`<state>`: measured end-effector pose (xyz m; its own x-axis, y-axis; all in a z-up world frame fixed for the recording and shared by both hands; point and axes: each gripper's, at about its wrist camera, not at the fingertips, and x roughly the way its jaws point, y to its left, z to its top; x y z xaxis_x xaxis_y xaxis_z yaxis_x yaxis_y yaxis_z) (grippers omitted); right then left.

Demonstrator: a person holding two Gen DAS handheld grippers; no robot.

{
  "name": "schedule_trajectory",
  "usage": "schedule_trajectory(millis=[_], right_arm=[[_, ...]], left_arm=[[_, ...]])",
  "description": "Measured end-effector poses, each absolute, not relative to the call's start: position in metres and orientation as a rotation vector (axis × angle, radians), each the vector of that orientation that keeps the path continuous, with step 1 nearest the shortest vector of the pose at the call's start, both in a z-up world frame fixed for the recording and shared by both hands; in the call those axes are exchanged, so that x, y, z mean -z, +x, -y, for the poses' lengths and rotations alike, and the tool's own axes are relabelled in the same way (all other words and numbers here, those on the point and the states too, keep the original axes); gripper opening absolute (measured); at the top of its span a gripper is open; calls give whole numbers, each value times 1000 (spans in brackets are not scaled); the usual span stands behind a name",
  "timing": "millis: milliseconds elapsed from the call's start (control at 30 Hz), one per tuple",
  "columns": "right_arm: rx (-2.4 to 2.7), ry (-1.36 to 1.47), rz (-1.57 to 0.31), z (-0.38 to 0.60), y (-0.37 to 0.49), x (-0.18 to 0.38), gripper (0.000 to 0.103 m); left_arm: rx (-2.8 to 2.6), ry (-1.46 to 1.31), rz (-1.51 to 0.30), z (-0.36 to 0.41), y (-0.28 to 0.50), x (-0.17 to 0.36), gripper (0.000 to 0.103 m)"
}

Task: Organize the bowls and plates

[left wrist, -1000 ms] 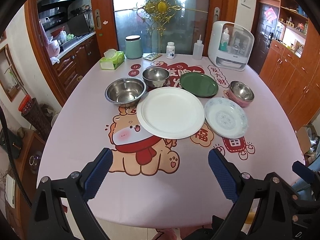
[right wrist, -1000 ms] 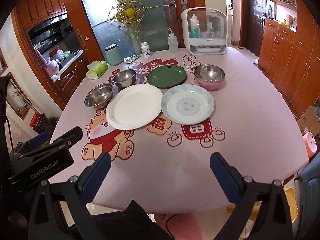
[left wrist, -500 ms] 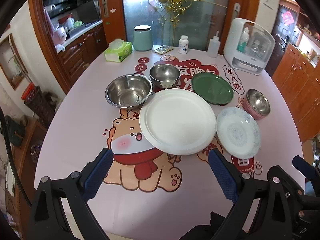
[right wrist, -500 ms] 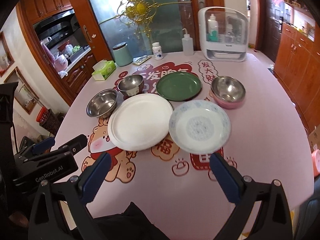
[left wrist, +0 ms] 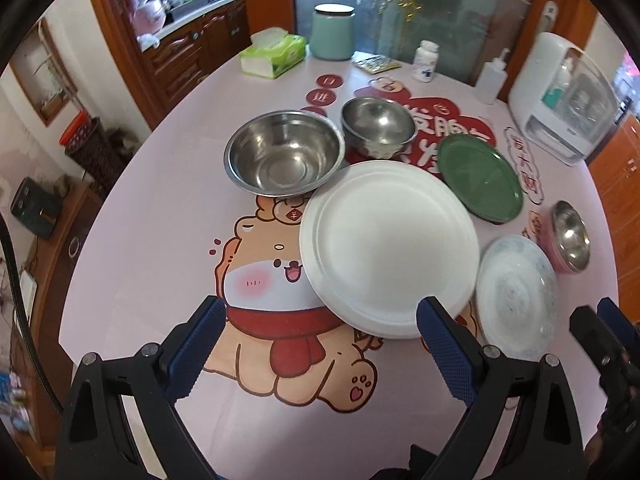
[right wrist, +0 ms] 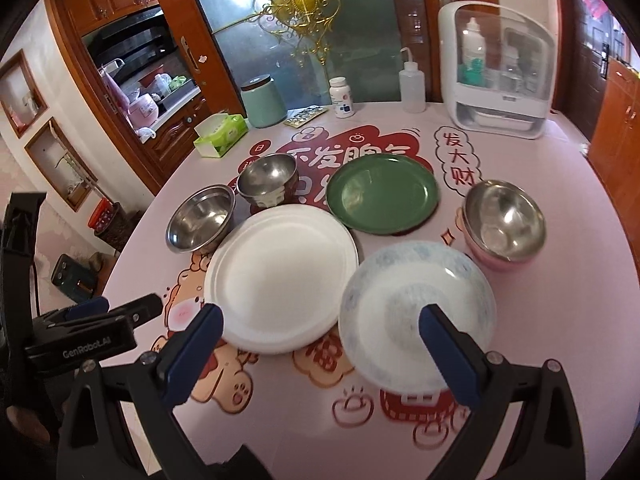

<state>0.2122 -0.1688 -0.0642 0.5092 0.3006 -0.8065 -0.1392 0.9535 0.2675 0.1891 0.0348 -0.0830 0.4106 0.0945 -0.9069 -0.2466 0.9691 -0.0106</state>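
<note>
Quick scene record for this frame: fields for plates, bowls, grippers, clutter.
plates: white plate, green plate, blue-patterned plate; all flat on table
bowls: large steel bowl, small steel bowl, pink-sided steel bowl; all upright, unstacked
left gripper: open, empty, near white plate
right gripper: open, empty, near blue-patterned plate
clutter: tissue box, mint canister, far edge

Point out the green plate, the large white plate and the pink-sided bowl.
green plate (right wrist: 382, 194), right wrist view, flat centre.
large white plate (left wrist: 388, 248), left wrist view, flat centre.
pink-sided bowl (right wrist: 502, 220), right wrist view, steel inside.
</note>
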Motion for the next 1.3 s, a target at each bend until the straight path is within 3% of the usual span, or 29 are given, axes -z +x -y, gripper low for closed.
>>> schedule_trajectory(millis=[667,867,1200,1300], right_arm=[[-432,87,-1041,158,315,137,96],[-453,90,-1103,154,340,157,87],[-516,137,-1218,148,365,177,64],[-532,137,-1263,145,369,182,63]], left_arm=[[-269,-117,-1204,-48,247,157,96],[-281,-181,-1247,-62,259,182,96],[-286,-260,-1301,-79,272,208,96],[-276,-268,-1303,-81,275,212,90]])
